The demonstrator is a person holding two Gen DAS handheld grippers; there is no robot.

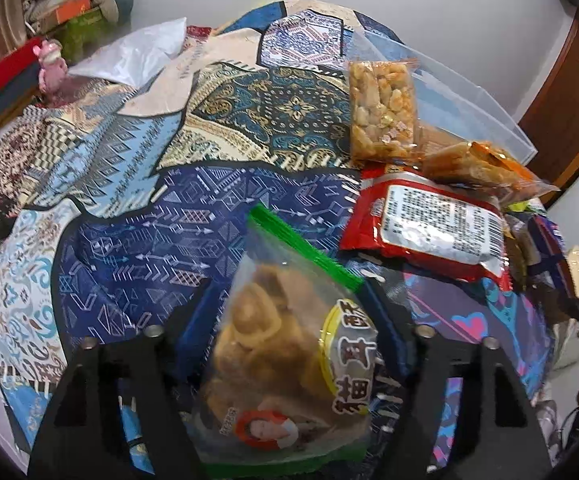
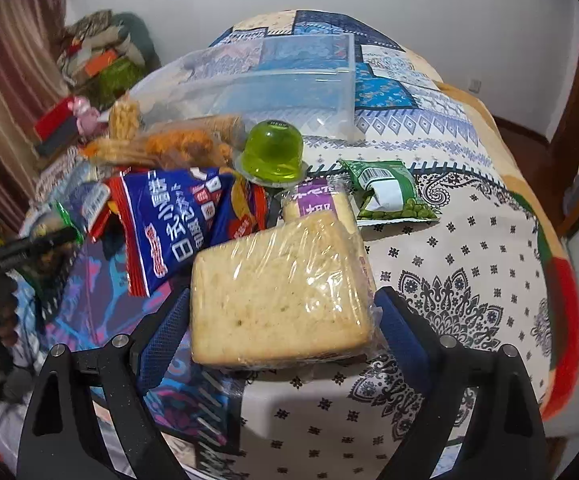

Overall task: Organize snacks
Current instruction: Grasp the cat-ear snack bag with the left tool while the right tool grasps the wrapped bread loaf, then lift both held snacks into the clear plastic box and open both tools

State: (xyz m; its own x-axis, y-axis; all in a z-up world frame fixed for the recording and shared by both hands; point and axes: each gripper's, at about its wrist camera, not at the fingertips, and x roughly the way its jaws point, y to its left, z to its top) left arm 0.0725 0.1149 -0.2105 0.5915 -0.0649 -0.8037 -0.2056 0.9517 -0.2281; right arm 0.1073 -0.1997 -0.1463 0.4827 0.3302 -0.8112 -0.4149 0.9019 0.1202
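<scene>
I've got both grippers down over the snack pile on the patterned bedspread (image 1: pixel 217 128), and each one straddles a packet. The left gripper (image 1: pixel 289 332) has its jaws either side of the zip bag of fried twists (image 1: pixel 285 352), the one with the green seal; the blue pads sit right against the bag's flanks, but the film looks slack, so I cannot tell whether they truly bite yet. The right gripper (image 2: pixel 285 316) stands with its jaws spread round the wrapped cracker block (image 2: pixel 281 288), a sliver of gap showing by the near pad, so I read that one as released, not gripping. The clear storage box (image 2: pixel 273 80) waits beyond the heap, past the green jelly cup (image 2: pixel 271 152) and the blue crisp packet (image 2: pixel 181 224). To do this well, I want to close gently on the crackers, squeezing the flat sides square, since a hard pinch could likely crack them. On the left I'd take the bag low, across its bulk, not at the loose top, so it doesn't slip. Then lift straight up, clear of the red packet (image 1: pixel 429 224) before swinging toward the box.
</scene>
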